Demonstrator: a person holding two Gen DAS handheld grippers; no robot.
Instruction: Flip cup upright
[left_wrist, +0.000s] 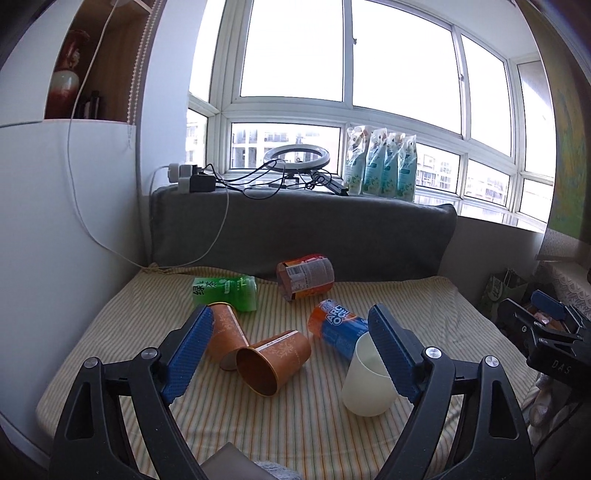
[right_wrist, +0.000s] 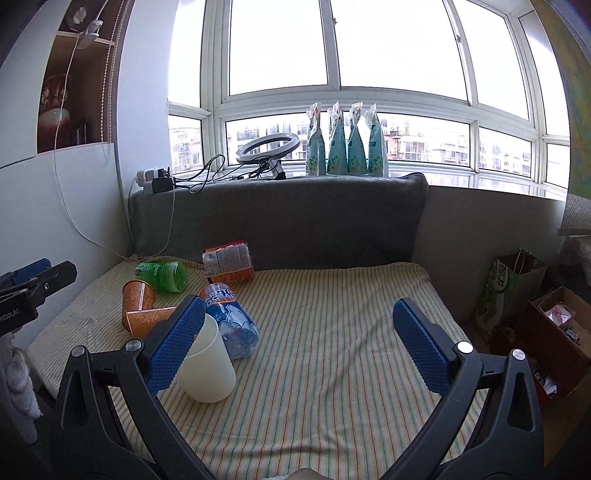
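Observation:
Two copper-orange cups lie on their sides on the striped cushion (left_wrist: 295, 424): one (left_wrist: 271, 363) with its mouth toward me, one (left_wrist: 225, 332) behind my left finger. A cream cup (left_wrist: 365, 384) stands upright. My left gripper (left_wrist: 291, 354) is open and empty, held above the cushion with the near orange cup between its fingers in view. In the right wrist view the cream cup (right_wrist: 208, 369) and an orange cup (right_wrist: 138, 297) show to the left. My right gripper (right_wrist: 299, 347) is open and empty over bare cushion.
A green bottle (left_wrist: 227, 291), an orange-labelled bottle (left_wrist: 306, 277) and a blue Arctic Ocean bottle (left_wrist: 338, 328) lie on the cushion. A grey backrest (left_wrist: 295, 232) stands behind. A ring light (left_wrist: 297, 157), chargers and pouches sit on the sill. Bags and a box (right_wrist: 554, 332) stand right.

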